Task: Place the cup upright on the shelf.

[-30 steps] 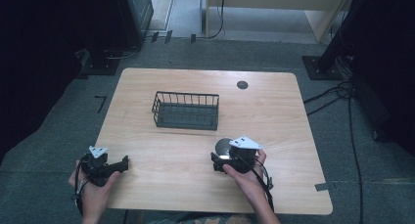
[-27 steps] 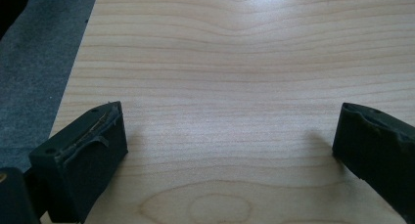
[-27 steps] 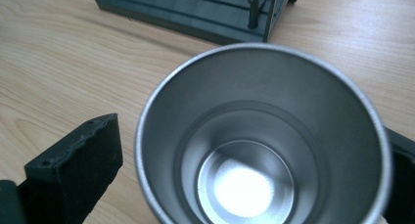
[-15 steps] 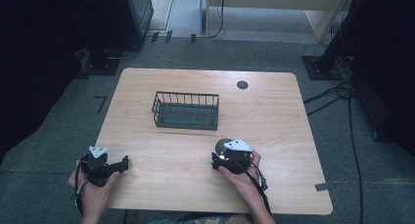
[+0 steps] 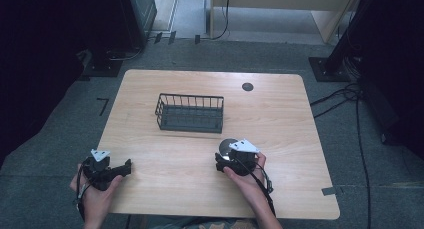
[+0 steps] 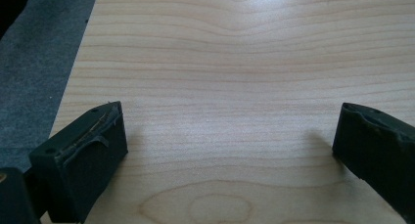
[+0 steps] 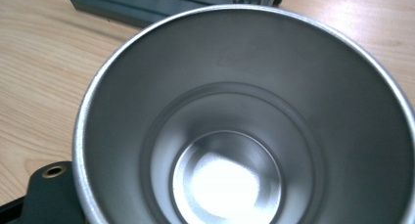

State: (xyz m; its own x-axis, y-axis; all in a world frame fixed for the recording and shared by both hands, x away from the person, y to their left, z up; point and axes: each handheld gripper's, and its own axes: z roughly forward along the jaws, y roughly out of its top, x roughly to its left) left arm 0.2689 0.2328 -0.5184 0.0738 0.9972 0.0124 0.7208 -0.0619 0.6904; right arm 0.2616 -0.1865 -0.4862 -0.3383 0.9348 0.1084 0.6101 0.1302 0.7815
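Cup [image 7: 244, 136] | my right gripper [image 5: 231, 158] jaws just closed on its wall for lifting | left gripper [image 5: 112, 169] jaws wide, empty, resting on tabletop [image 5: 280, 114]

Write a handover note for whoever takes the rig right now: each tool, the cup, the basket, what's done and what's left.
Right tool: its jaws have just been closing and are now shut on the rim of the metal cup, which is upright, empty, and near the table's front right.
Left tool: open, nothing between its jaws, parked over bare wood at the front left.
Wire basket: empty, mid-table, just beyond the cup.
Done: cup gripped.
Left: probably lift the cup and set it in the basket.
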